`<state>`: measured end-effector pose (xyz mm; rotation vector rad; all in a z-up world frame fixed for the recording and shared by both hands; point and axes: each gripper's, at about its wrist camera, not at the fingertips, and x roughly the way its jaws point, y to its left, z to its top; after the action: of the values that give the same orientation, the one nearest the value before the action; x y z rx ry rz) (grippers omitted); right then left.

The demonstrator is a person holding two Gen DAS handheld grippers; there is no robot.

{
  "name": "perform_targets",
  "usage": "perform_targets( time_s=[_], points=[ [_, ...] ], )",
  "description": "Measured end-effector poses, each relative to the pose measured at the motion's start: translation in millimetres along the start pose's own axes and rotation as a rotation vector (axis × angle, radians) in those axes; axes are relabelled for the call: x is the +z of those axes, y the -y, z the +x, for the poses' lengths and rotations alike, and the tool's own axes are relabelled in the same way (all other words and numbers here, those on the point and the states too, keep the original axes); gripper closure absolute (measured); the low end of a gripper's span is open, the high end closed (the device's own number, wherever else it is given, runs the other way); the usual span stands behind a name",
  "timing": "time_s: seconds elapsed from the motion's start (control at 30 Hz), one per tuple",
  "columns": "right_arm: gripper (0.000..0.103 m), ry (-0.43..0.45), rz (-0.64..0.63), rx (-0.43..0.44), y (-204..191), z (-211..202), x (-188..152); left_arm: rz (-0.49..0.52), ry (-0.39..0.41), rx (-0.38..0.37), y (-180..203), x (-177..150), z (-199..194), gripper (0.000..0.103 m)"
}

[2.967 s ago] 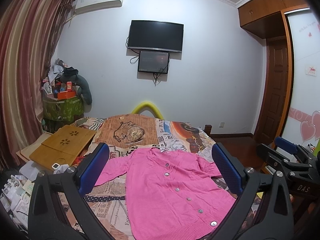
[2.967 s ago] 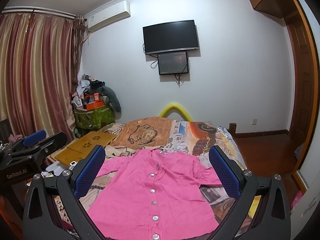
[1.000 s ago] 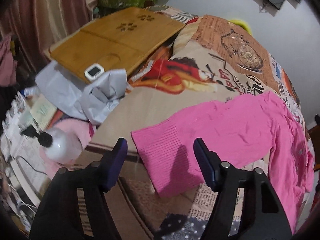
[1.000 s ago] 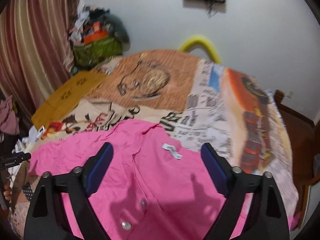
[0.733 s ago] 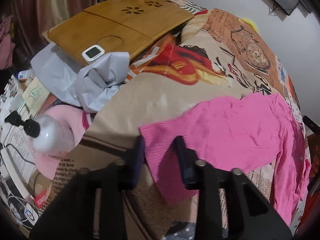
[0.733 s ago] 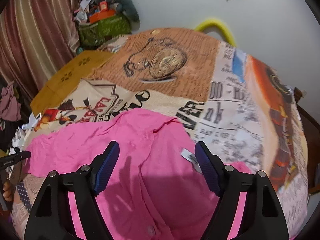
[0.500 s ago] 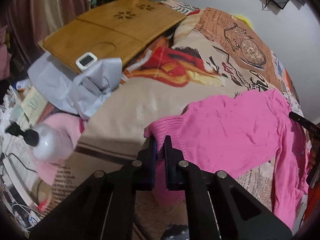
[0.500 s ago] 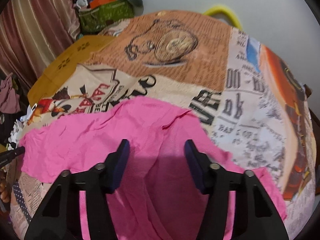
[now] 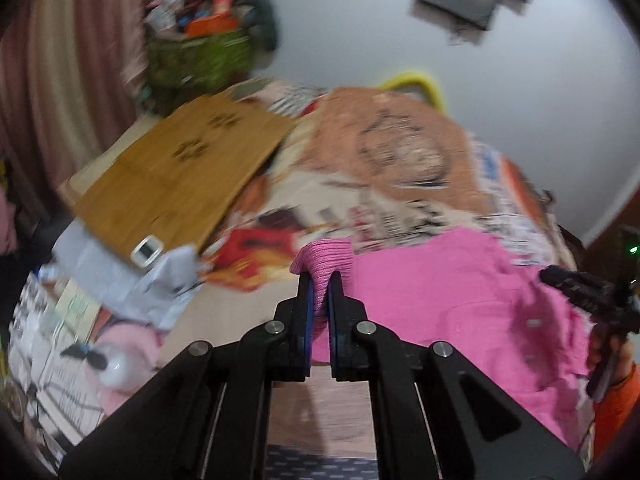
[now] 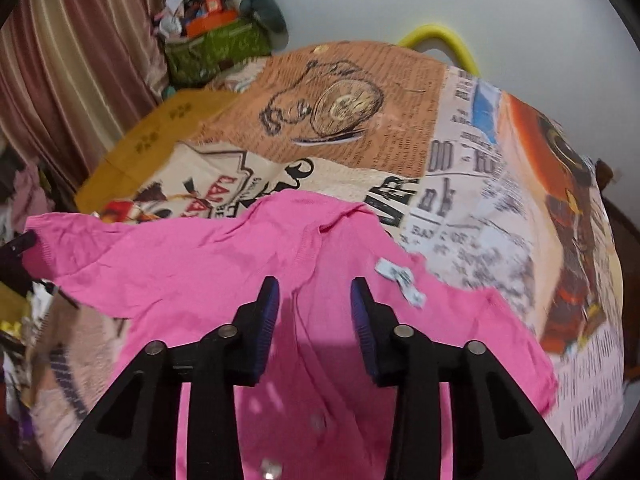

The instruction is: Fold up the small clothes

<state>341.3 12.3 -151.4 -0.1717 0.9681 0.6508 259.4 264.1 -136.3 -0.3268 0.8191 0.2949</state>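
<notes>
A pink buttoned cardigan (image 10: 224,264) lies face up on the printed bedspread (image 10: 472,208); it also shows in the left wrist view (image 9: 460,292). My left gripper (image 9: 320,280) is shut on the ribbed cuff (image 9: 324,256) of its left sleeve and holds it lifted off the bed. My right gripper (image 10: 315,292) is open, partly narrowed, with its fingers either side of the left shoulder seam near the collar and the white label (image 10: 400,280). The right gripper also shows in the left wrist view (image 9: 576,288) at the far right.
A wooden lap desk (image 9: 180,172) with a small white clock (image 9: 147,249) lies left of the bed. Grey cloth (image 9: 132,280), a white bottle (image 9: 112,368) and papers clutter the left side. A green basket (image 10: 216,52) and curtains (image 10: 80,52) stand behind.
My left gripper closed on the sleeve cuff and lifted it toward the cardigan body. My right gripper came down to the left shoulder and its fingers narrowed.
</notes>
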Motion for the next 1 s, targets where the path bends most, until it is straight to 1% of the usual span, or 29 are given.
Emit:
perform_targets(
  time_s=[0.1,0.23,0.3,0.4,0.5,0.53,0.63,0.67,0.7,0.73,0.8,0.87,0.9,0.93,1.0],
  points=[
    [0.059,0.029,0.009,-0.009,6.5,-23.3,-15.3,0.050,-0.012,-0.081,44.9,11.0,-4.1,0.098],
    [0.059,0.049,-0.005,-0.023,10.2,-46.2,-33.0,0.101,-0.068,-0.181,109.2,20.4,3.3,0.098],
    [0.056,0.064,-0.014,-0.033,14.3,-56.9,-42.2,0.135,-0.087,-0.205,139.3,19.5,8.5,0.098],
    [0.055,0.082,0.020,-0.026,25.1,-70.0,-56.2,0.197,-0.119,-0.253,184.5,12.6,21.6,0.098],
    [0.055,0.095,0.046,-0.023,33.7,-77.2,-67.3,0.248,-0.175,-0.271,221.6,-0.2,41.2,0.097],
    [0.055,0.096,0.051,-0.025,36.2,-78.6,-70.5,0.283,-0.196,-0.273,235.8,-6.2,48.6,0.097],
    [0.055,0.092,0.064,-0.036,41.4,-81.0,-79.1,0.372,-0.218,-0.254,264.9,-21.3,58.5,0.097],
    [0.055,0.090,0.068,-0.038,43.4,-81.0,-81.3,0.395,-0.213,-0.247,269.6,-26.1,57.9,0.095],
    [0.055,0.089,0.072,-0.039,45.2,-81.6,-83.3,0.420,-0.208,-0.241,273.8,-29.2,56.9,0.090],
    [0.055,0.088,0.076,-0.038,46.2,-81.6,-84.6,0.444,-0.199,-0.244,277.7,-31.8,54.3,0.087],
    [0.055,0.084,0.083,-0.033,47.2,-80.5,-87.0,0.456,-0.184,-0.246,275.5,-33.7,46.7,0.070],
    [0.055,0.078,0.091,-0.025,46.3,-80.4,-90.3,0.451,-0.159,-0.249,269.3,-31.6,39.7,0.064],
    [0.055,0.078,0.095,-0.020,44.9,-81.3,-92.4,0.453,-0.143,-0.245,266.5,-29.7,37.0,0.063],
    [0.055,0.077,0.097,-0.011,43.3,-80.0,-92.6,0.456,-0.126,-0.233,262.0,-27.6,34.3,0.062],
    [0.055,0.075,0.095,-0.004,39.6,-77.7,-93.4,0.457,-0.091,-0.197,249.7,-23.4,30.4,0.054]
  ],
)
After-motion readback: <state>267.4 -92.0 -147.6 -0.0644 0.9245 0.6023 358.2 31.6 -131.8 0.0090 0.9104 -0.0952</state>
